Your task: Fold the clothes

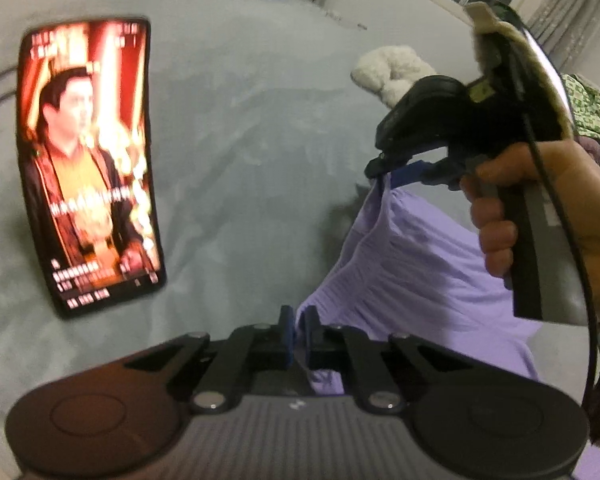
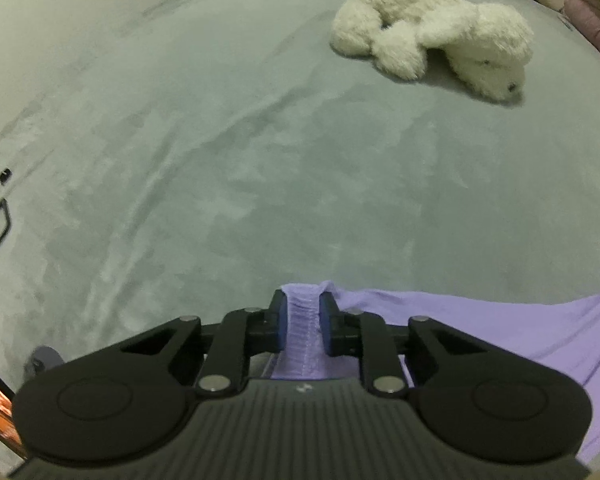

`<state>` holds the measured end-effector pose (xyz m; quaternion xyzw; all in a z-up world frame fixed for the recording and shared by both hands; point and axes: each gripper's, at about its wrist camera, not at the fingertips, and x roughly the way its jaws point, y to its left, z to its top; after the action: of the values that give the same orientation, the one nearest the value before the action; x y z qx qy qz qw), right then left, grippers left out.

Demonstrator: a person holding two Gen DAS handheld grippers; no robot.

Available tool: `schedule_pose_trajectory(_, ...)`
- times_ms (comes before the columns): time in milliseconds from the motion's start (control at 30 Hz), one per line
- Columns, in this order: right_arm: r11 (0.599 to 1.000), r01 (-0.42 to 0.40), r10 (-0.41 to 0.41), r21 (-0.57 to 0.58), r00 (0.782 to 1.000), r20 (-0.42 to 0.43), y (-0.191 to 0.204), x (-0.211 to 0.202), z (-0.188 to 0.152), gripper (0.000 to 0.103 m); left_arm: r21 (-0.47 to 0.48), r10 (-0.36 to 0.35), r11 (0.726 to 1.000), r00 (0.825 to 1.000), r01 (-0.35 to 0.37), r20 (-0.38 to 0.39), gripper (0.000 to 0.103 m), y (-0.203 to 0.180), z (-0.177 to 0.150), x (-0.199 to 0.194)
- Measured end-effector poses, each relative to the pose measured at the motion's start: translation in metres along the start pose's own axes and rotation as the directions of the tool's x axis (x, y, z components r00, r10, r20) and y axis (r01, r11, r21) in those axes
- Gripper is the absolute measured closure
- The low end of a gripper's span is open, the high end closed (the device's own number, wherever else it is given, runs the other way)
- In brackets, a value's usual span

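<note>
Both claws are clamped on the lilac garment: the left claw pinches a thin edge, the right claw grips a bunched ribbed hem, with the cloth draping between them just above the grey bed. Its long axis looks to run claw to claw. Plenty of bare bed ahead; the phone sits left and the plush toy far right, both well apart.

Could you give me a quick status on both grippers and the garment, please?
Left gripper and right gripper shut on purple garment. Plush toy, phone nearby.
</note>
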<state>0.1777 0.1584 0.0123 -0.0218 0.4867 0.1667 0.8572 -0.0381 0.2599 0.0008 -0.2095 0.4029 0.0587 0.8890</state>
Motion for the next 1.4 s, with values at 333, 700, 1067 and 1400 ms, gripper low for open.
schedule_pose_trajectory(333,0.997,-0.076,0.078,-0.027,0.995,0.059,0.035,-0.003,0.017,0.09,0.044,0.127,0.99,0.986,-0.132,0.105,0.098,0.011,0.012,-0.014)
schedule_pose_trajectory(700,0.991,-0.12,0.122,-0.059,0.992,0.025,0.044,0.028,0.009,0.083,0.108,0.198,0.973,0.979,-0.203,0.053,0.096,0.012,0.012,0.003)
schedule_pose_trajectory(1067,0.984,-0.176,0.179,-0.04,0.979,0.097,-0.006,-0.015,0.02,0.066,0.126,0.256,0.951,0.946,-0.283,0.199,0.069,-0.024,0.015,-0.013)
schedule_pose_trajectory(1400,0.991,-0.076,0.06,0.11,0.988,0.141,-0.127,-0.043,-0.007,0.066,0.212,0.055,0.973,0.987,-0.087,0.153,0.065,-0.084,0.007,0.014)
